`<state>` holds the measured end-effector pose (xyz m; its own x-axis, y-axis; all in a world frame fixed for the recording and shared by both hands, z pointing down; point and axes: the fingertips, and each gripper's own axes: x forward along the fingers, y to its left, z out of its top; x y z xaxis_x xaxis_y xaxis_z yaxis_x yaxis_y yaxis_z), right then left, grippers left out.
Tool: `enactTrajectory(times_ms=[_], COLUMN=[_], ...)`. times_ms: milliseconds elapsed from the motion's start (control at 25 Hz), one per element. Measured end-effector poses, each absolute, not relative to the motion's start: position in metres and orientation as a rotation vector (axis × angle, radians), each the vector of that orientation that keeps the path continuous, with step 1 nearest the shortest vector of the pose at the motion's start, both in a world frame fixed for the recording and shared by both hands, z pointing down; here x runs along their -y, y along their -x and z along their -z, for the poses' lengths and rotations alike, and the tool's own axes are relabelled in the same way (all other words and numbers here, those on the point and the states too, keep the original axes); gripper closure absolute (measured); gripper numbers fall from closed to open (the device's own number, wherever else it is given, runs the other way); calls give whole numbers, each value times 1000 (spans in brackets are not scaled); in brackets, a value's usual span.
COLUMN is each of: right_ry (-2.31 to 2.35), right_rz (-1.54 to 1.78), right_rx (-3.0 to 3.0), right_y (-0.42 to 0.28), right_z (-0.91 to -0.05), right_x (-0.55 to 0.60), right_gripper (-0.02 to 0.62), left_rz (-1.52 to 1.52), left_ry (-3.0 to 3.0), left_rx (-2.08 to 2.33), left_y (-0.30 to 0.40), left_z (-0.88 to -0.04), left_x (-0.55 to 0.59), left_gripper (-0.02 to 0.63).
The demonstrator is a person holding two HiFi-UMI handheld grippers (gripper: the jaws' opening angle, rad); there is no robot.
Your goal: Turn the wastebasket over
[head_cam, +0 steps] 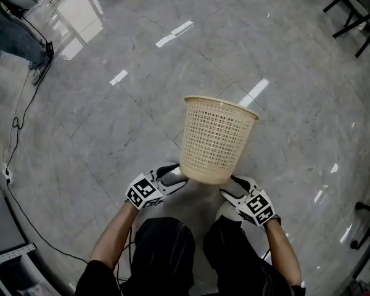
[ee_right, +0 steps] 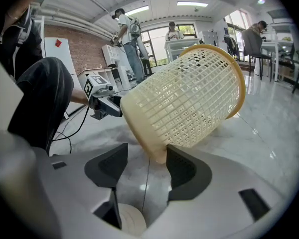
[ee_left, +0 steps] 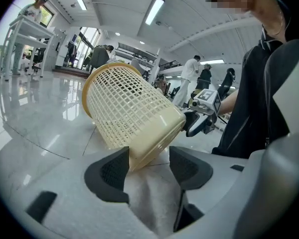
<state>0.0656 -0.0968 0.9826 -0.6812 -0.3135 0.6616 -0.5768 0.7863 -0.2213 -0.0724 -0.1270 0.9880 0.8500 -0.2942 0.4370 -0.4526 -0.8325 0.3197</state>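
Observation:
A cream mesh wastebasket point(head_cam: 216, 137) hangs tilted between my two grippers, its open rim pointing away from me and its solid base toward me. My left gripper point(head_cam: 172, 174) is at the base's left edge and my right gripper point(head_cam: 233, 187) at its right edge. In the left gripper view the base corner of the wastebasket point(ee_left: 129, 118) lies between the jaws of the left gripper point(ee_left: 148, 166); it touches the left pad and floor shows before the right pad. In the right gripper view the wastebasket point(ee_right: 189, 103) leans on the right pad of the right gripper point(ee_right: 147, 166), clear of the left pad.
Polished grey tile floor point(head_cam: 111, 134) all round. A person in jeans point(head_cam: 15, 32) stands at the far left, with a black cable point(head_cam: 18, 116) trailing along the floor. Black chair legs point(head_cam: 351, 17) at the top right. My knees are just below the grippers.

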Motion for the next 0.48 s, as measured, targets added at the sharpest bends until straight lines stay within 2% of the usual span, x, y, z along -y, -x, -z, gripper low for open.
enactTrajectory(times_ms=[480], right_ry=[-721], right_rz=[-577], right_rx=[2421], right_y=[-89], right_z=[-953], right_x=[111], right_gripper=[347], left_rz=[-482], left_ry=[-2589], left_rx=[606], left_y=[104], left_z=[-970], left_x=[144], left_gripper=[327])
